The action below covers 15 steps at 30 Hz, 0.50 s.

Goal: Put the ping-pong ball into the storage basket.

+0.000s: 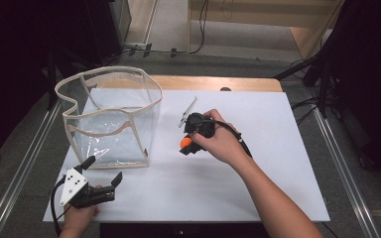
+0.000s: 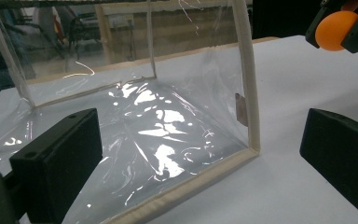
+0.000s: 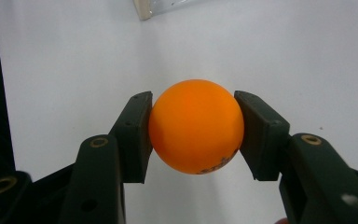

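Note:
An orange ball (image 3: 196,126) is clamped between the two black jaws of my right gripper (image 3: 193,133), which hangs over the white table sheet near its middle (image 1: 187,144). The same ball (image 2: 336,30) appears at the top right of the left gripper view. A clear plastic bag with cream trim (image 1: 111,116) stands open-topped on the left of the sheet, its near corner (image 2: 251,93) straight ahead of my left gripper. My left gripper (image 1: 101,174) rests near the front left edge, jaws wide apart and empty (image 2: 200,158).
A white sheet (image 1: 258,163) covers a wooden table. A thin metal rod or pen (image 1: 188,111) lies just beyond the right hand. Metal rails run along both sides, and dark equipment with cables stands around the table.

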Available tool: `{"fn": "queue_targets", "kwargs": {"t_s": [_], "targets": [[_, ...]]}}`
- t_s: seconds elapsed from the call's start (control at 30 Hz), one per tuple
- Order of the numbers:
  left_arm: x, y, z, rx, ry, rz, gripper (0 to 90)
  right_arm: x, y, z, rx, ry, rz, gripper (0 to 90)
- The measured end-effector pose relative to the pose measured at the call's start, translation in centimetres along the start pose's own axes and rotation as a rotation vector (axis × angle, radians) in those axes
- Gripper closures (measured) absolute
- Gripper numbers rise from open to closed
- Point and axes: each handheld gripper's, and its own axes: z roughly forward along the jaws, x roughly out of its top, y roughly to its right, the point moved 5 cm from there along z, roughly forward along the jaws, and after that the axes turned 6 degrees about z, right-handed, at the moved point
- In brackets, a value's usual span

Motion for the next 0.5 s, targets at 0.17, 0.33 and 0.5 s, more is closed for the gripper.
{"fn": "queue_targets", "kwargs": {"t_s": [0.17,0.33,0.5], "targets": [[0.0,0.0,0.0,0.000,-0.001,0.001,0.0,0.3,0.0,-0.3,-0.003,0.001,-0.005,47.2],[0.0,0.0,0.0,0.001,0.001,-0.002,0.0,0.8,0.0,-0.7,0.000,0.010,-0.009,47.2],[0.0,0.0,0.0,0.001,0.002,-0.003,0.0,1.2,-0.1,-1.0,-0.002,0.011,-0.015,47.2]]}}
